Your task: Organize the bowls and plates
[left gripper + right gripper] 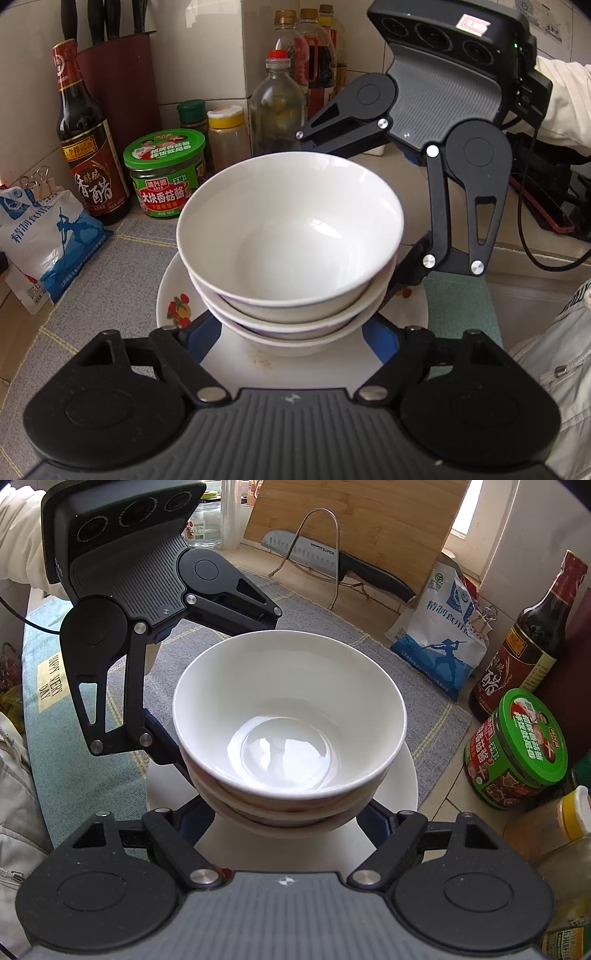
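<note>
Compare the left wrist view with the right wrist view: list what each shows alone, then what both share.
Left wrist only: the red knife block, the clear bottle with a red cap, and the fruit print on the plate.

Right wrist only: the wooden cutting board, the knife on a wire rack, and the "HAPPY EVERY DAY" lettering.

Both: the stack of white bowls on the plate, both grippers, the left gripper and right gripper astride the stack, the green-lidded jar, the vinegar bottle and the salt bag.

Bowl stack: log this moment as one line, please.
stage: both grippers at stack | white bowls nested on floral plate | left gripper open around base | right gripper open around base | plate on grey mat
</note>
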The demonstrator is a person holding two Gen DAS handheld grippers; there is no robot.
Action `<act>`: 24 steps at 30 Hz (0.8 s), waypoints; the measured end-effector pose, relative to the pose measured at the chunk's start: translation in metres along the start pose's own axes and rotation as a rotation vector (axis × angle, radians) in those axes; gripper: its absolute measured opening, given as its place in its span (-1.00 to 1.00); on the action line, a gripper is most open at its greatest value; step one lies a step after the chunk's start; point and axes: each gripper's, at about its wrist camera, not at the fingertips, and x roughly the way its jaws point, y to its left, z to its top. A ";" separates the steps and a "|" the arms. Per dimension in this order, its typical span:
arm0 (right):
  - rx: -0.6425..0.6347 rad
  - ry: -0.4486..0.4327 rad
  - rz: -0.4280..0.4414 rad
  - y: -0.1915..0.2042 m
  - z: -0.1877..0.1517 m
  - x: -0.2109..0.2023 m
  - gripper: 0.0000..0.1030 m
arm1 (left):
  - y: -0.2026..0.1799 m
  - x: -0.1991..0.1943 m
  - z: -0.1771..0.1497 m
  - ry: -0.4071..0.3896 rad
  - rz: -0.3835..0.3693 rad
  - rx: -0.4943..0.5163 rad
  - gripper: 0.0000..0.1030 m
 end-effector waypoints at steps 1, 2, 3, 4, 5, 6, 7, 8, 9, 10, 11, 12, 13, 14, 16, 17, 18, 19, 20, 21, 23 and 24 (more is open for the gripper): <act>0.014 0.000 -0.006 0.001 -0.001 -0.002 0.88 | 0.000 -0.003 -0.001 -0.008 0.006 0.000 0.76; 0.029 -0.003 -0.018 0.003 -0.001 -0.004 0.94 | 0.000 -0.007 -0.003 -0.019 0.027 0.006 0.76; 0.045 -0.007 -0.045 0.007 -0.003 -0.007 0.95 | -0.001 -0.014 -0.006 -0.038 0.052 0.014 0.77; 0.061 -0.004 -0.065 0.010 -0.004 -0.009 0.95 | -0.001 -0.019 -0.008 -0.051 0.066 0.014 0.81; 0.079 0.003 -0.083 0.015 -0.005 -0.011 0.96 | -0.002 -0.028 -0.011 -0.070 0.085 0.002 0.85; 0.101 0.013 -0.118 0.021 -0.006 -0.013 0.96 | -0.004 -0.035 -0.014 -0.090 0.105 -0.011 0.92; 0.122 0.022 -0.163 0.028 -0.006 -0.016 0.96 | -0.007 -0.047 -0.018 -0.129 0.146 -0.032 0.96; 0.147 0.025 -0.201 0.036 -0.006 -0.020 0.96 | -0.011 -0.058 -0.021 -0.160 0.180 -0.050 0.99; 0.174 0.025 -0.238 0.043 -0.005 -0.024 0.96 | -0.014 -0.066 -0.023 -0.182 0.212 -0.064 0.99; 0.212 0.021 -0.276 0.051 -0.004 -0.030 1.00 | -0.018 -0.074 -0.025 -0.200 0.249 -0.078 0.99; 0.246 0.014 -0.313 0.058 -0.003 -0.034 1.00 | -0.022 -0.082 -0.026 -0.222 0.303 -0.097 0.99; 0.306 0.003 -0.363 0.066 -0.002 -0.041 1.00 | -0.025 -0.088 -0.027 -0.239 0.338 -0.111 0.99; 0.360 -0.007 -0.395 0.073 -0.001 -0.045 1.00 | -0.028 -0.094 -0.028 -0.259 0.364 -0.131 0.99; 0.417 -0.019 -0.426 0.078 0.000 -0.049 1.00 | -0.030 -0.102 -0.028 -0.271 0.391 -0.165 0.99; 0.569 -0.054 -0.503 0.090 0.003 -0.059 1.00 | -0.033 -0.111 -0.026 -0.259 0.411 -0.237 0.99; 0.649 -0.071 -0.541 0.095 0.005 -0.063 1.00 | -0.033 -0.117 -0.025 -0.251 0.421 -0.289 0.99; 0.718 -0.087 -0.564 0.099 0.005 -0.067 1.00 | -0.035 -0.123 -0.026 -0.250 0.441 -0.336 0.99; 0.782 -0.111 -0.585 0.104 0.005 -0.071 1.00 | -0.037 -0.127 -0.025 -0.246 0.461 -0.370 0.99; 0.827 -0.131 -0.603 0.108 0.006 -0.075 1.00 | -0.039 -0.132 -0.025 -0.236 0.486 -0.405 0.99; 0.877 -0.148 -0.635 0.114 0.007 -0.078 1.00 | -0.041 -0.136 -0.024 -0.227 0.496 -0.423 0.99; 0.910 -0.166 -0.692 0.126 0.012 -0.082 1.00 | -0.043 -0.140 -0.022 -0.186 0.501 -0.440 0.99; 0.915 -0.171 -0.713 0.131 0.014 -0.084 1.00 | -0.045 -0.142 -0.020 -0.167 0.508 -0.450 0.99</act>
